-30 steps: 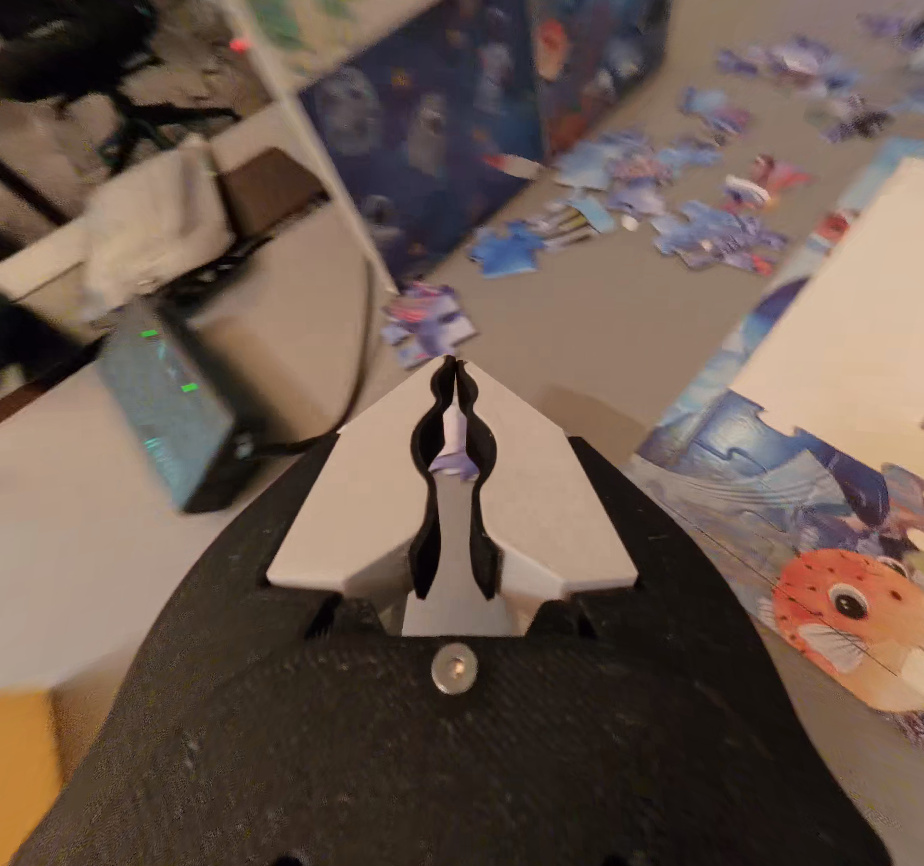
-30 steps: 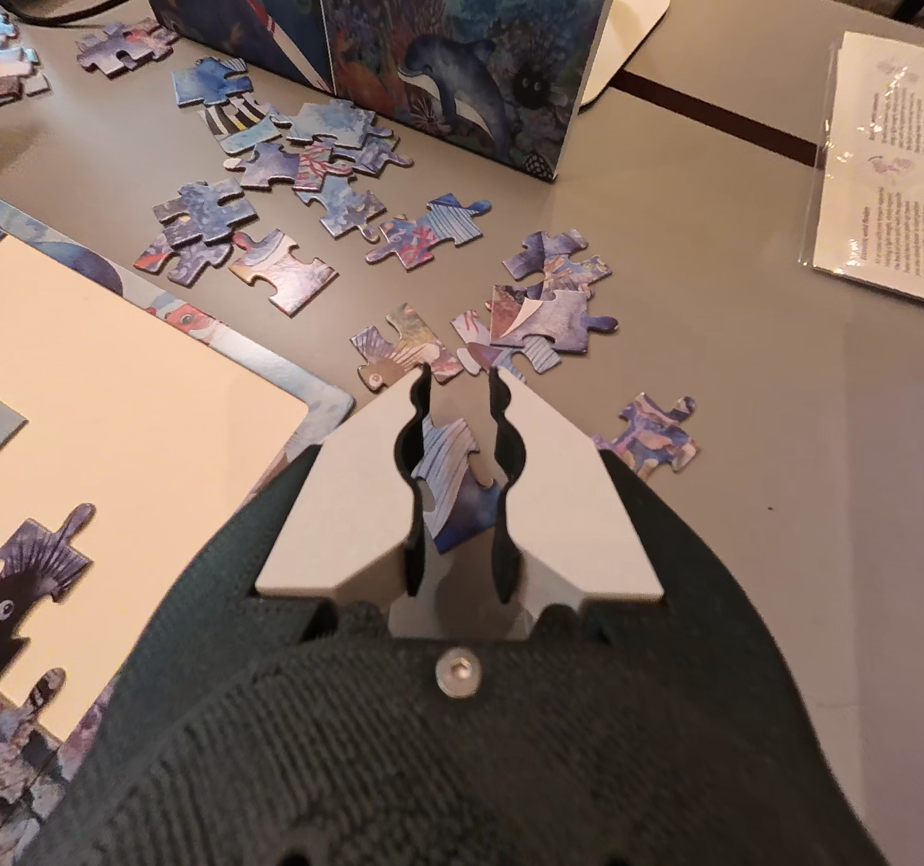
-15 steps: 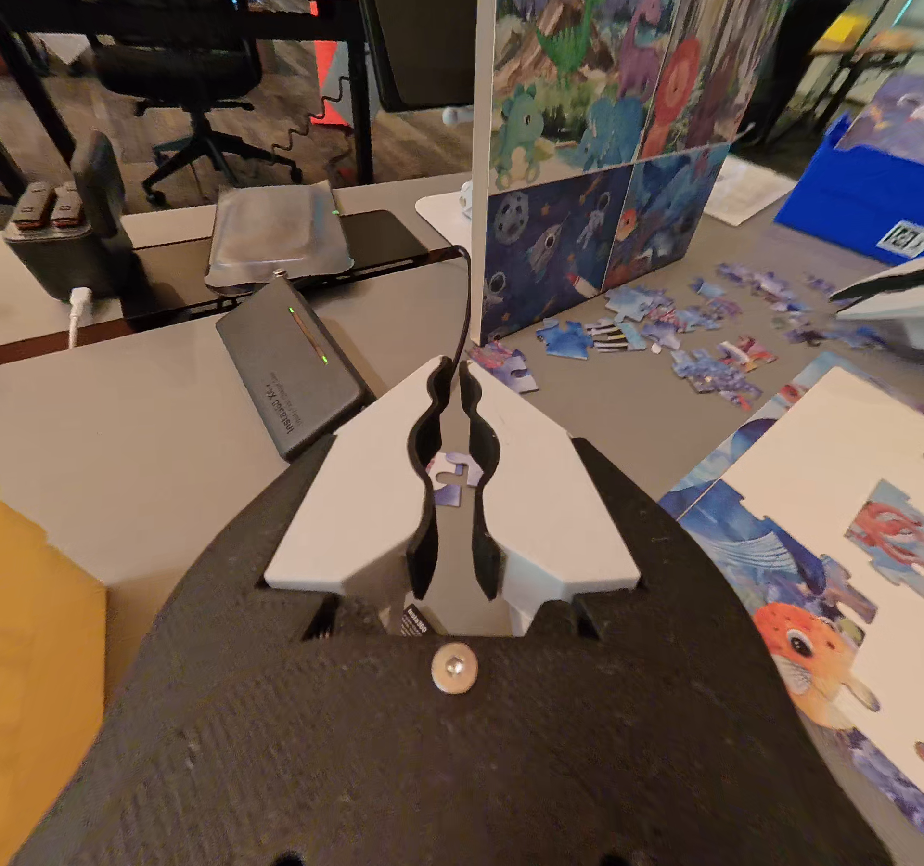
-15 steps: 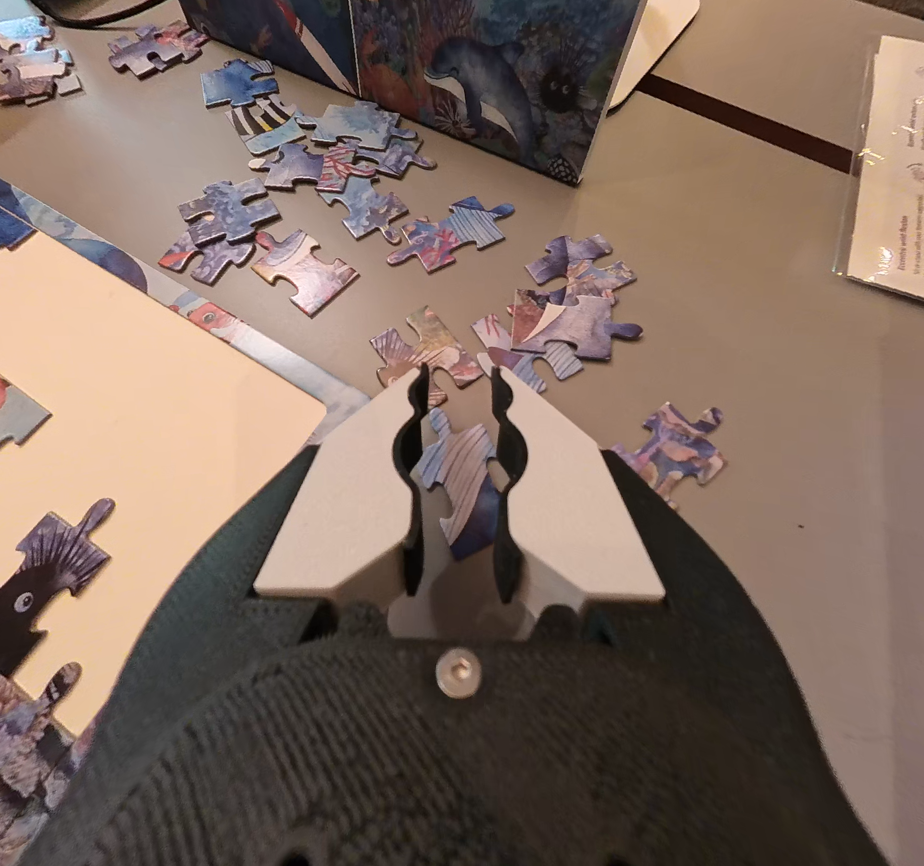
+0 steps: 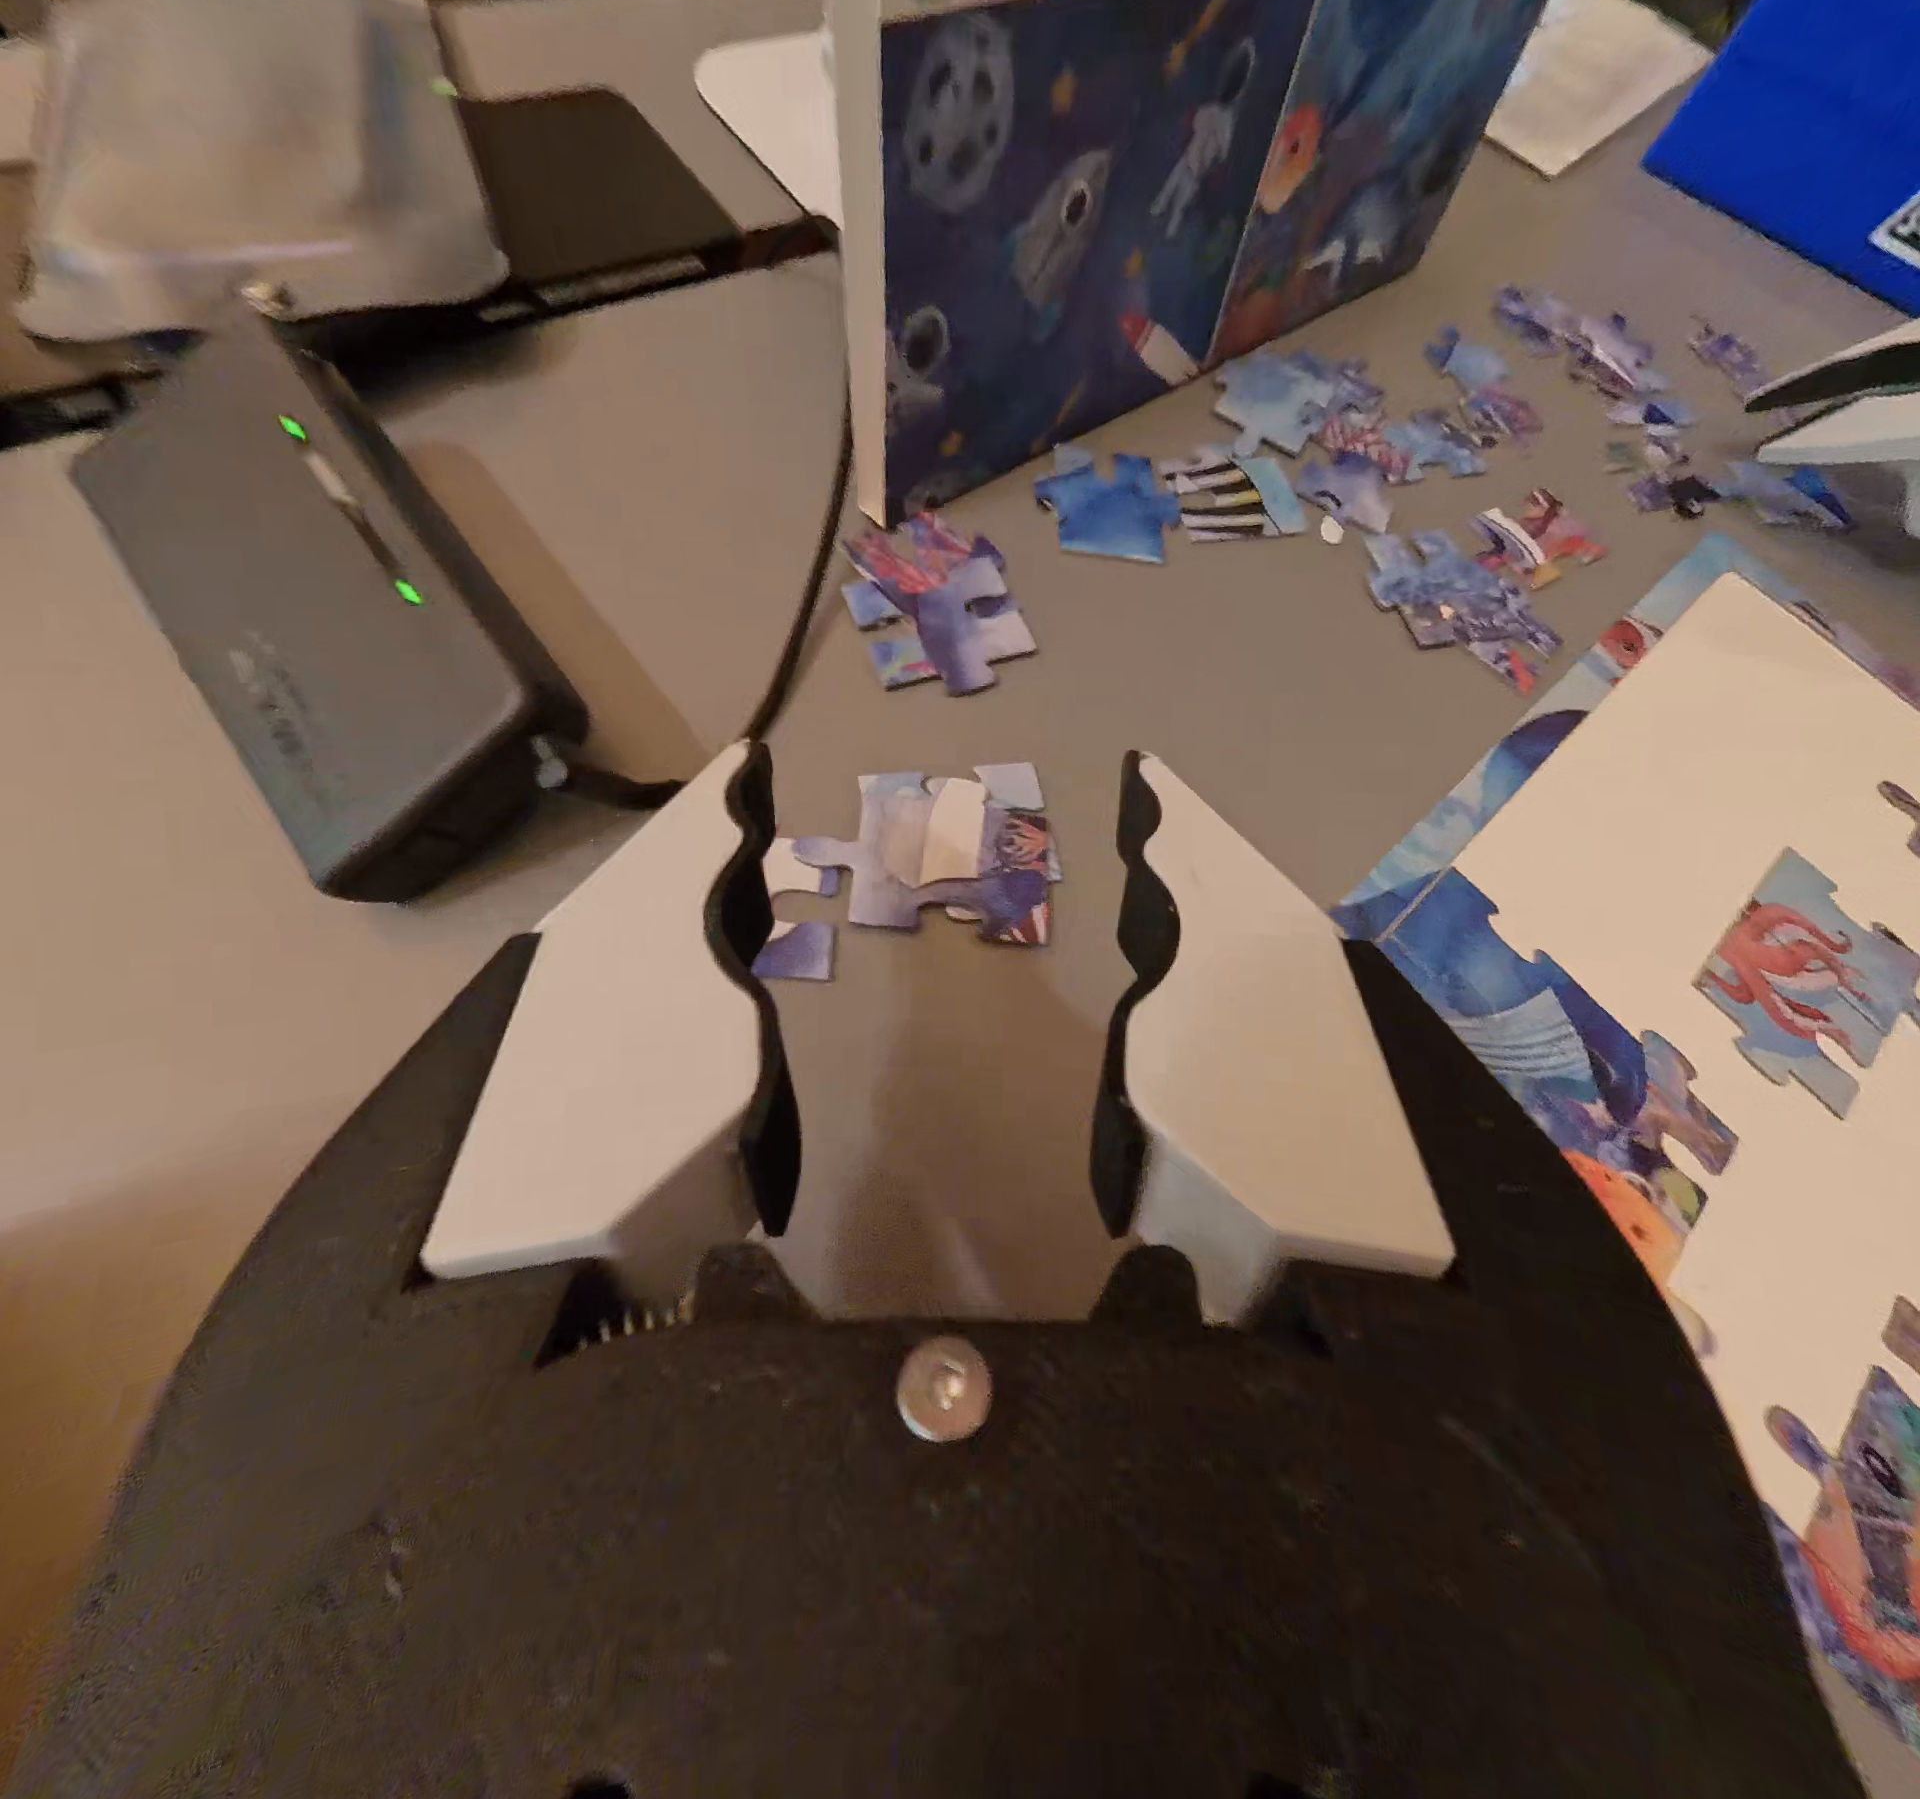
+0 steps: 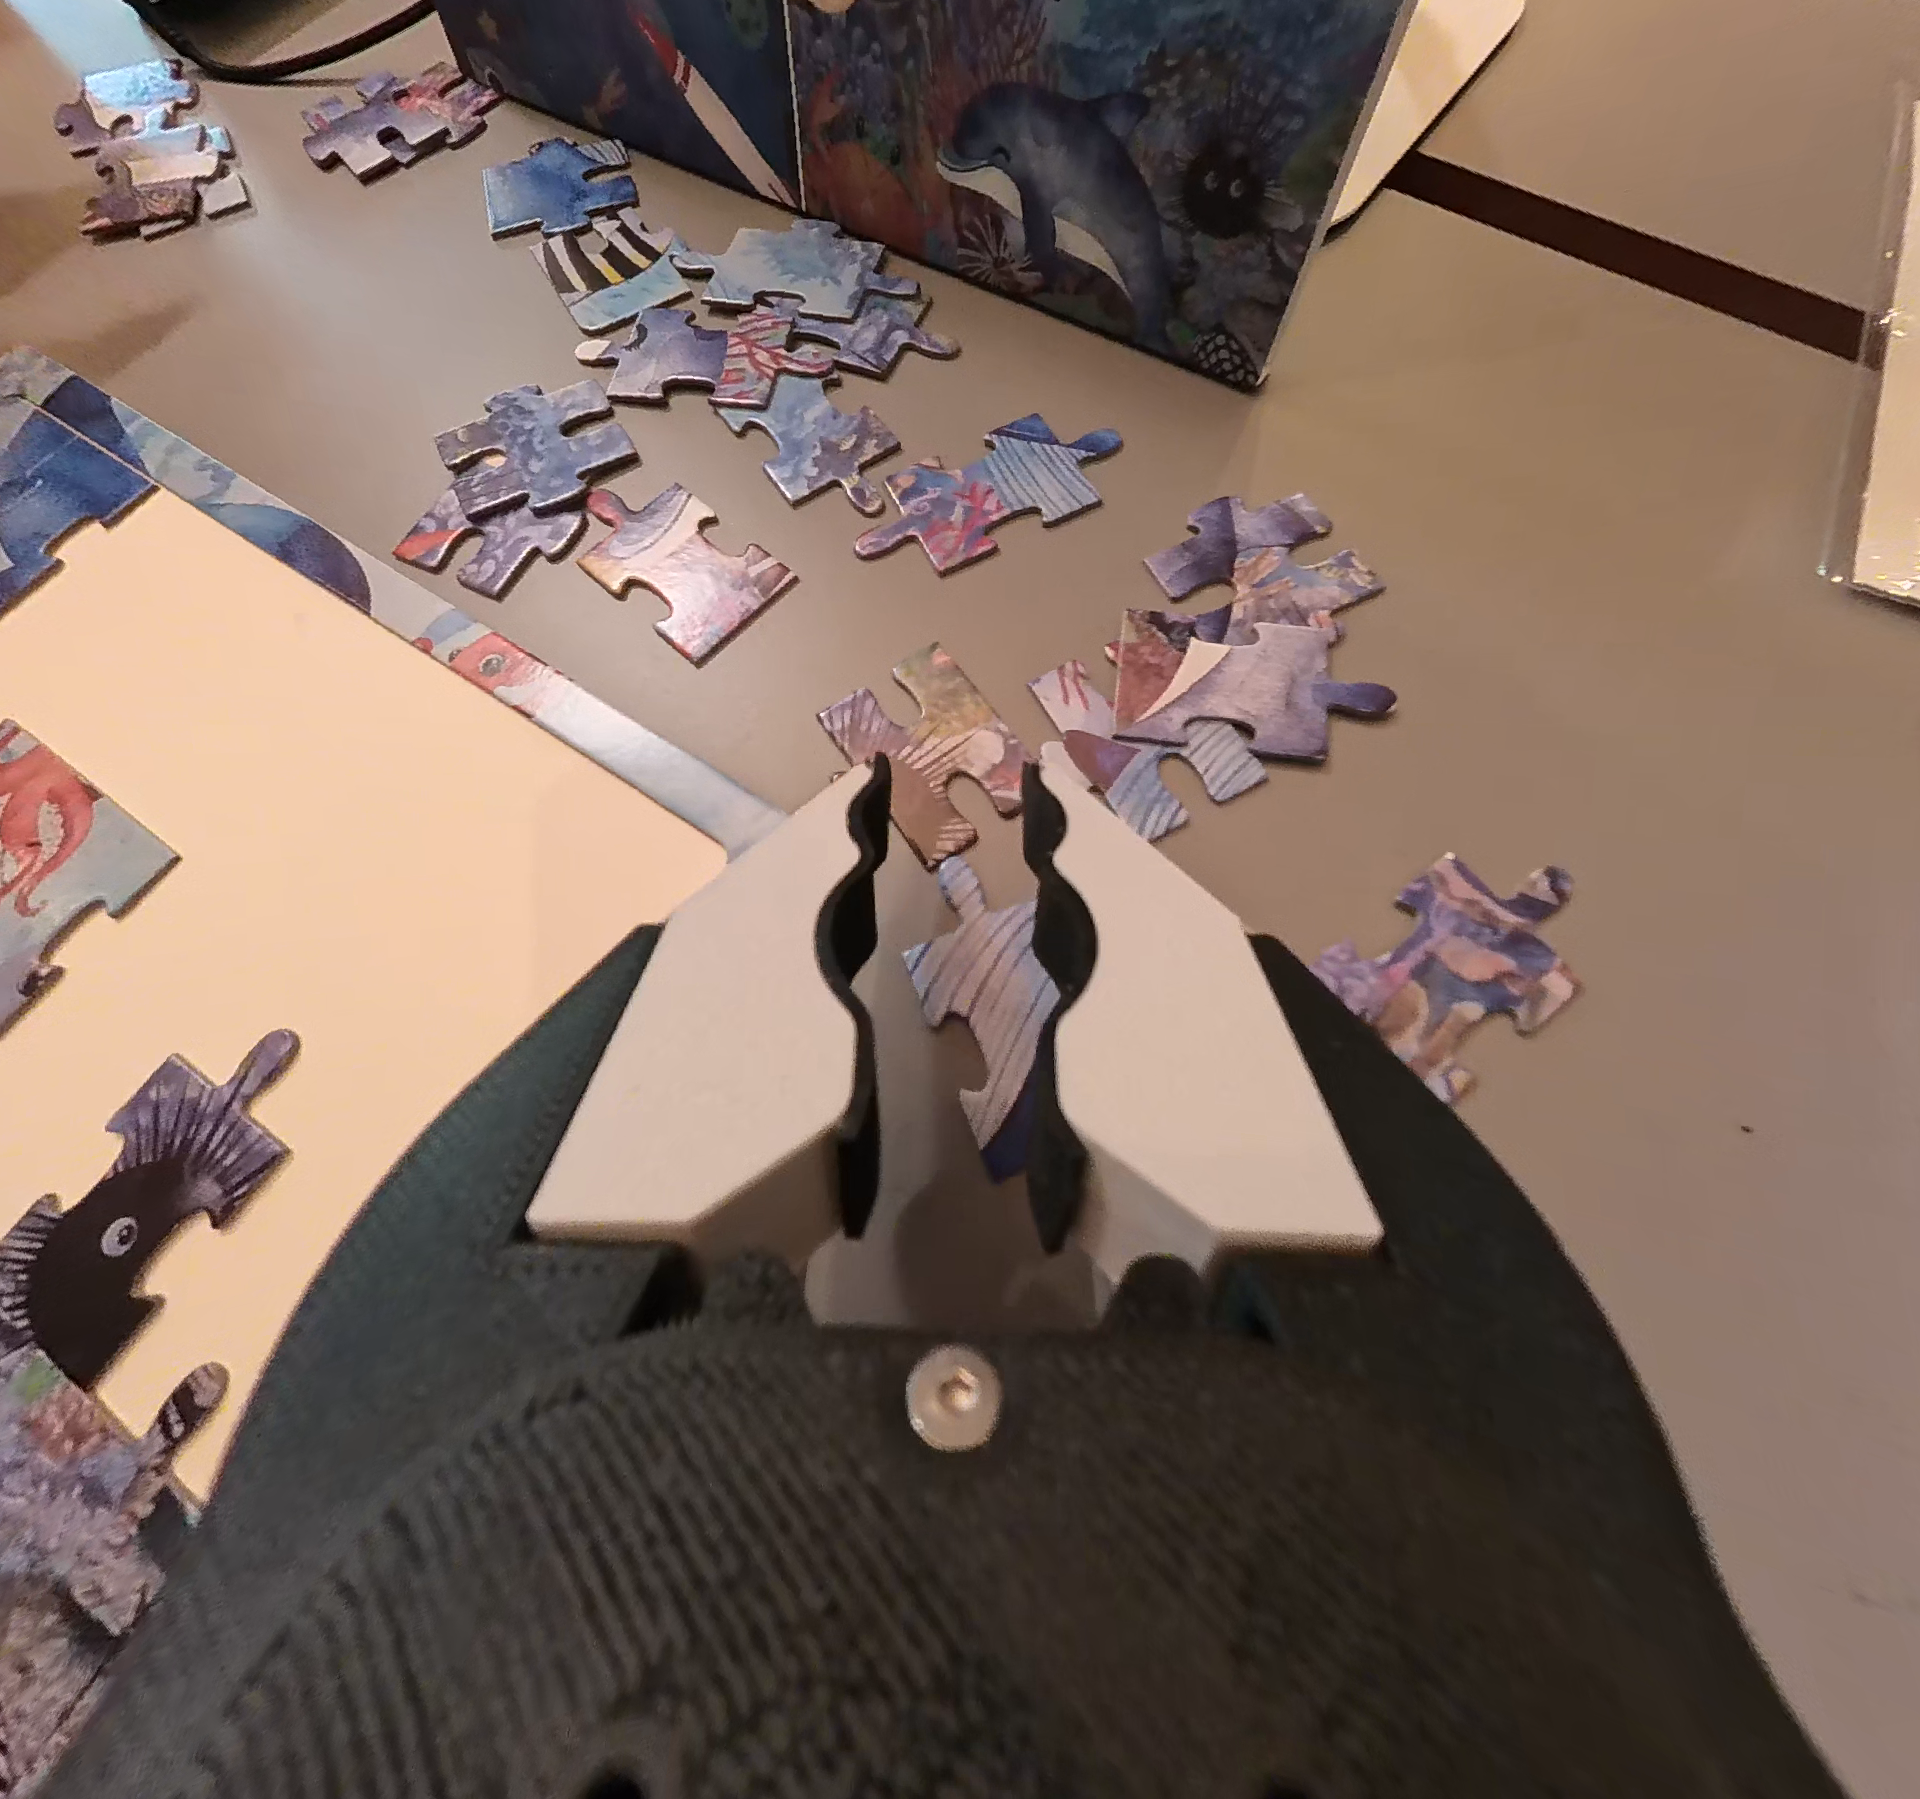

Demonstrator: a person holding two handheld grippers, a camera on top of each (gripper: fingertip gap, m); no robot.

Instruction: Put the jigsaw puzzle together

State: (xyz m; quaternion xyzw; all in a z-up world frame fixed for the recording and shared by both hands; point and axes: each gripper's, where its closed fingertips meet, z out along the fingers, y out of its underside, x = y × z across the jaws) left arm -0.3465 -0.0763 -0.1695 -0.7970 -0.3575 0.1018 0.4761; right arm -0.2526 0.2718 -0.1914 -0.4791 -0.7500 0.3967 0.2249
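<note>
The left gripper (image 5: 940, 793) had its jaws wide apart, holding nothing. A small piece (image 5: 940, 861) lay flat on the surface (image 5: 623, 502) between the jaw tips. A moment before, those jaws were pinched on it. The right gripper (image 6: 956, 783) pointed down, its jaws a little apart around a striped piece (image 6: 987, 980), which leaned on the right jaw. Farther off lay loose pieces (image 6: 686, 378), then the box (image 6: 935, 87).

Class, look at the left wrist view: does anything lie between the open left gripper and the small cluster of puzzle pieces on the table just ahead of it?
Nothing visible does. The left gripper is open, and the small cluster of puzzle pieces lies on bare grey table between its fingertips. The black cable runs off to the left.
</note>
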